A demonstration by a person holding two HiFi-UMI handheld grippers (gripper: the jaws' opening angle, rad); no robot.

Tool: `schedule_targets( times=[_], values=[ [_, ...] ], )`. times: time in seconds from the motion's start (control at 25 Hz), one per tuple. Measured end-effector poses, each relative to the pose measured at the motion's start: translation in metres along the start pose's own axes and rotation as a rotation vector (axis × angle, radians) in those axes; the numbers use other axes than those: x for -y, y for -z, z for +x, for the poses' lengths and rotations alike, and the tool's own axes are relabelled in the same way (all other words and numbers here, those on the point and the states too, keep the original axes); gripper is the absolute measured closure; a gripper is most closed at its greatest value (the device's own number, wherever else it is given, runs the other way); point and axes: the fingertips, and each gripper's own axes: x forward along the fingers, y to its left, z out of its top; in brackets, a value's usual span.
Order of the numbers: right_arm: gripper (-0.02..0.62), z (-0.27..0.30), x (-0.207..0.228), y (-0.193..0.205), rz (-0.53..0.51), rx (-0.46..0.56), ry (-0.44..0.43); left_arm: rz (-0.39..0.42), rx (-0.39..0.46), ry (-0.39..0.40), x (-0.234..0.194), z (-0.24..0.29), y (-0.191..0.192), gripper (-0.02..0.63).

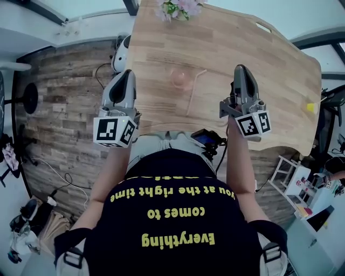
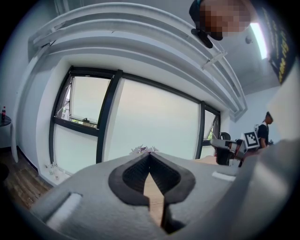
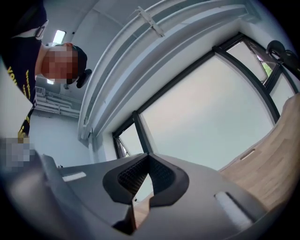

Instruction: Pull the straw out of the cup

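Note:
A clear, pinkish cup stands upright on the wooden table. The straw lies flat on the table just right of the cup, outside it. My left gripper hovers at the table's left edge, left of the cup, with its jaws together and nothing in them. My right gripper is raised over the table, right of the straw, shut and empty. In the left gripper view the left gripper shows pads meeting at the tip. In the right gripper view the right gripper points up at the windows, and neither cup nor straw shows.
A bunch of flowers sits at the table's far edge. A small yellow object lies near its right edge. A white device and cables lie on the wooden floor at the left. Shelves and clutter stand at the lower right.

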Motion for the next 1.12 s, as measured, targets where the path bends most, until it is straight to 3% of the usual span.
schedule_targets(
  times=[0.32, 0.68, 1.12],
  values=[
    [0.589, -0.014, -0.022, -0.037, -0.108, 0.039, -0.015, 0.014, 0.033, 0.011, 0.003, -0.001, -0.015, 0.606],
    [0.589, -0.022, -0.042, -0.051, -0.232, 0.029, -0.014, 0.018, 0.060, 0.022, 0.003, -0.005, -0.027, 0.606],
    [0.589, -0.025, -0.052, -0.049, -0.276, 0.020, -0.021, 0.029, 0.076, 0.015, 0.000, -0.010, -0.034, 0.606]
  ],
)
